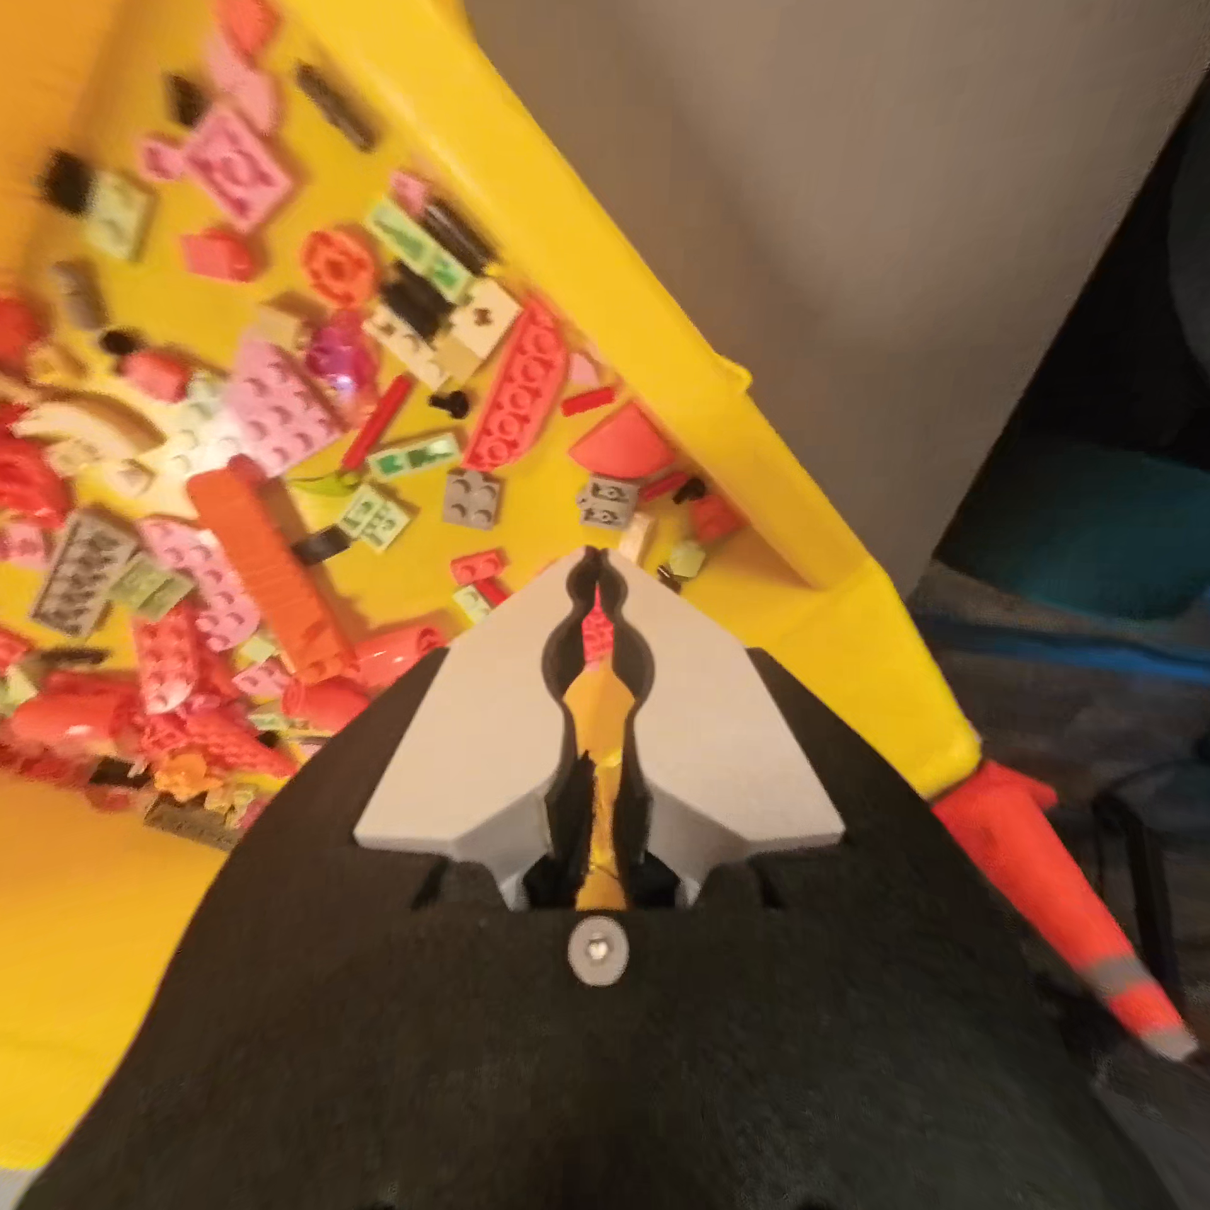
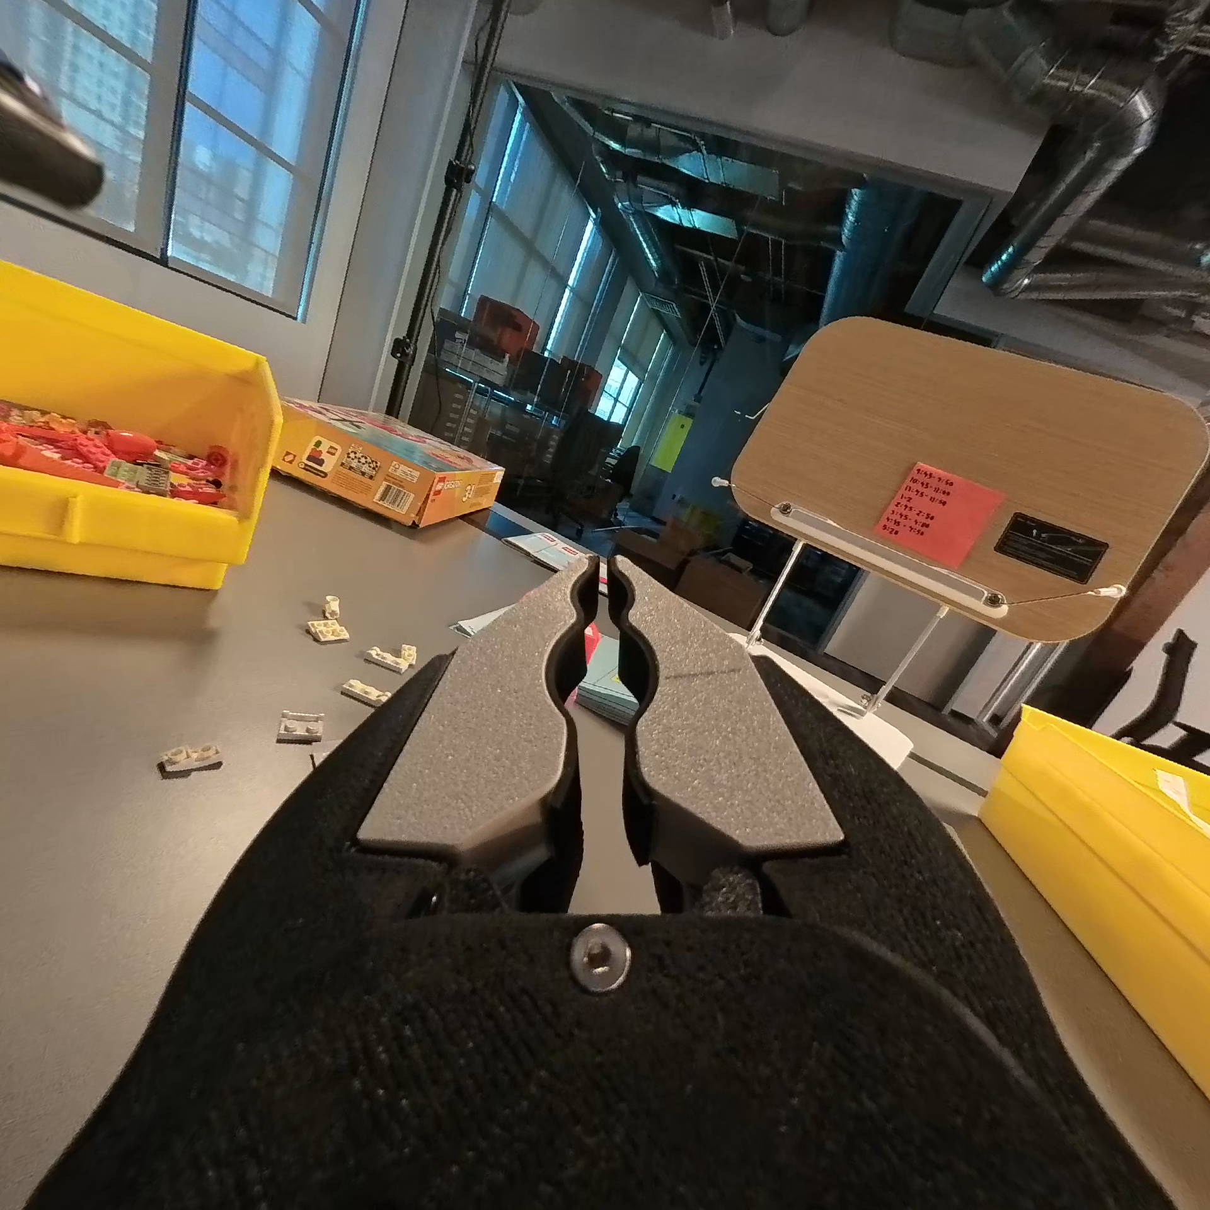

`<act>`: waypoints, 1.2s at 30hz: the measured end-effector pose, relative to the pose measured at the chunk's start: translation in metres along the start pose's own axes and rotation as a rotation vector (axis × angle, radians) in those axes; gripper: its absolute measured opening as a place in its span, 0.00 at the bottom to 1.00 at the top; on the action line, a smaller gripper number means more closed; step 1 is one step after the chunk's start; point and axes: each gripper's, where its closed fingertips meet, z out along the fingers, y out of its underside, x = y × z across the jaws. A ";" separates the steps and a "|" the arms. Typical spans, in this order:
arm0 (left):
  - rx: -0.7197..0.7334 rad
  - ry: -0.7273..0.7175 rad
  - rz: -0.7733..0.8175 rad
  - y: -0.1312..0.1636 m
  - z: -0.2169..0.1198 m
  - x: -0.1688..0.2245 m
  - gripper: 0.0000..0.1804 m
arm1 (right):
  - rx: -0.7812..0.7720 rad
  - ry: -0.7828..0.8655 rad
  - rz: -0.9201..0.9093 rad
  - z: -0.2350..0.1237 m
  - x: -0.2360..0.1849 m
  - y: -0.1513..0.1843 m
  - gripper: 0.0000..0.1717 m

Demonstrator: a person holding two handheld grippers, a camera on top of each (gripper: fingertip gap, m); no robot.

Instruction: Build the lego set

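Note:
In the left wrist view my left gripper [image 1: 599,556] hangs over the near right corner of a yellow bin [image 1: 661,275] full of loose toy bricks. Its fingertips meet, so it is shut. A red studded piece [image 1: 599,632] shows in the slot behind the tips; I cannot tell whether it is gripped or lies below. A small red brick [image 1: 481,566] and a grey square brick [image 1: 473,497] lie nearest. In the right wrist view my right gripper [image 2: 602,564] is shut, with only a thin slit at the tips and nothing between them. It hovers above a grey table [image 2: 196,884].
Several small pale and grey pieces [image 2: 327,630] lie on the table left of the right gripper. The brick bin [image 2: 131,524] and a cardboard box [image 2: 393,471] stand at far left. Booklets [image 2: 605,687] lie ahead, with a wooden board on a stand [image 2: 949,458] and a second yellow bin [image 2: 1113,838] at right. My right fingertips sit around 35 centimeters from my left ones. Measured from the fingertips, the small red brick [image 1: 481,566] is 4 centimeters or so from the left gripper and 35 centimeters from the right.

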 end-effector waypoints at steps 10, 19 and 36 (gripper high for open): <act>-0.027 0.021 -0.026 0.001 -0.001 0.008 0.12 | 0.000 -0.011 -0.013 0.001 -0.003 0.000 0.00; -0.285 0.009 0.083 0.016 0.016 0.003 0.19 | -0.001 -0.010 -0.016 0.000 -0.003 0.000 0.00; -0.252 -0.059 0.114 0.018 0.016 -0.007 0.11 | 0.001 -0.007 -0.017 0.000 -0.001 0.000 0.00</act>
